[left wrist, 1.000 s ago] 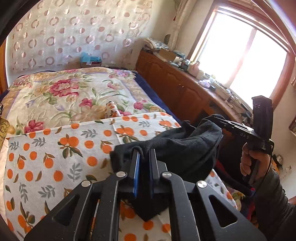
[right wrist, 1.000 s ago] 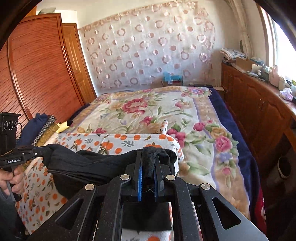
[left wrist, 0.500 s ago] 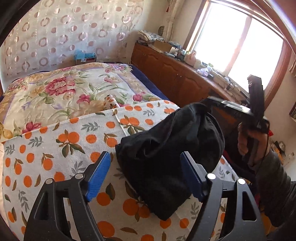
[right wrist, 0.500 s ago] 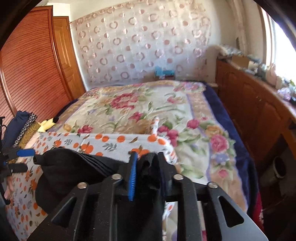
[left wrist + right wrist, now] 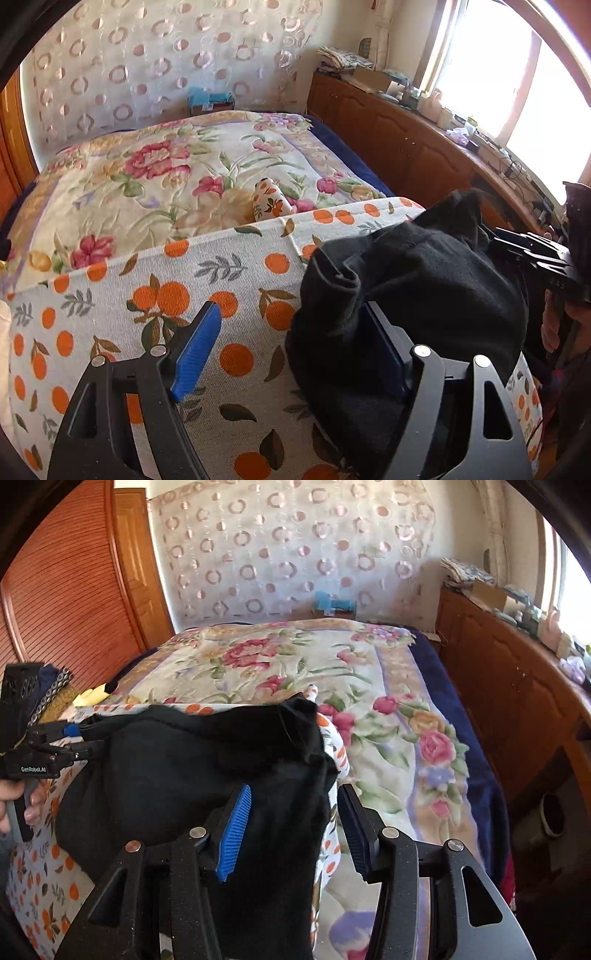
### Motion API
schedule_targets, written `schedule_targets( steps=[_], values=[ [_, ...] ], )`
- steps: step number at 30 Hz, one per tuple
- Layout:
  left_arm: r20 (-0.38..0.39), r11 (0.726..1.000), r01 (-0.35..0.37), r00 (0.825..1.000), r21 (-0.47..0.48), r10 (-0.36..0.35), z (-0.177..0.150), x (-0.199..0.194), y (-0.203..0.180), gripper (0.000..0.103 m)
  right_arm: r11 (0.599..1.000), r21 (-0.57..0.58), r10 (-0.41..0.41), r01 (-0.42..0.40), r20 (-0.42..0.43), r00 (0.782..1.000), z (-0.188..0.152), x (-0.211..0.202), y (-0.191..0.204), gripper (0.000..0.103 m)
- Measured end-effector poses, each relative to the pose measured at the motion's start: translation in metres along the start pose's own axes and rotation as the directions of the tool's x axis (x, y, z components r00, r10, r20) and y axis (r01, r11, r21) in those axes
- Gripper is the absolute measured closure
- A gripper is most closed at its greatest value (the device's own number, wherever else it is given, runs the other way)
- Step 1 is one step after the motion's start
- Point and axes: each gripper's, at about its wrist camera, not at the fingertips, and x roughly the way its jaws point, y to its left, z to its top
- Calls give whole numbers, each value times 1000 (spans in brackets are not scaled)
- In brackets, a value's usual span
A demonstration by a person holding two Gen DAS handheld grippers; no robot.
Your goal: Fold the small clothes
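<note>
A black garment (image 5: 424, 295) lies bunched on the orange-print cloth (image 5: 166, 295) at the near end of the bed. My left gripper (image 5: 291, 350) stands open at its left edge. The blue left pad (image 5: 195, 347) is over bare cloth, and the right finger is partly draped by the black fabric. In the right wrist view the same black garment (image 5: 177, 775) spreads leftward. My right gripper (image 5: 295, 830) has its jaws opening, with the garment's right edge hanging between the pads, which do not press on it. Each gripper shows in the other's view: the right gripper (image 5: 535, 258), and the left gripper (image 5: 55, 746) in a person's hand.
A floral quilt (image 5: 295, 672) covers the bed beyond the orange cloth. On it lies a small rolled bundle (image 5: 269, 199). A wooden cabinet (image 5: 517, 686) with clutter runs along the right under the window. A wardrobe (image 5: 66, 602) and piled clothes (image 5: 55, 694) stand left.
Both grippers were shut on the black garment; the left opened first and sank, then the right's jaws parted. The garment has dropped onto the orange-print cloth.
</note>
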Motion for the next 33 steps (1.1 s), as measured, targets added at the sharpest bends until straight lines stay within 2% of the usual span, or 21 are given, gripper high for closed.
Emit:
schedule_targets(
  steps=[6, 10, 12, 15, 17, 18, 20, 24, 33],
  values=[
    [13, 1000, 0, 1000, -29, 0, -4, -9, 8, 25, 1000, 19, -9, 10, -30, 999, 13, 12, 8, 52],
    [28, 996, 59, 998, -66, -58, -6, -20, 6, 25, 999, 38, -1, 2, -19, 1000, 11, 5, 9, 52],
    [61, 995, 77, 995, -68, -73, -4, -26, 4, 26, 999, 46, 14, -14, -11, 1000, 7, 3, 7, 52],
    [119, 999, -21, 993, -30, 24, 4, -30, 4, 28, 999, 35, 24, -24, -9, 1000, 3, -1, 9, 52],
    [118, 996, -87, 989, -21, 89, 11, -23, 10, 30, 999, 31, 23, -22, -1, 1000, 0, -5, 10, 52],
    [94, 994, -104, 990, -34, 107, 13, -18, 17, 32, 999, 33, 22, -22, 3, 1000, -1, -7, 10, 52],
    [86, 996, -65, 994, -62, 70, 13, -18, 25, 33, 999, 37, 37, -37, 2, 999, -3, -8, 9, 52],
    [95, 996, -59, 993, -59, 65, 7, -26, 27, 33, 999, 29, 31, -31, -16, 999, -3, -1, 1, 52],
    [43, 996, 55, 998, -73, -52, -16, -28, 5, 33, 999, 43, 32, -28, -88, 996, 2, 16, 3, 52]
  ],
)
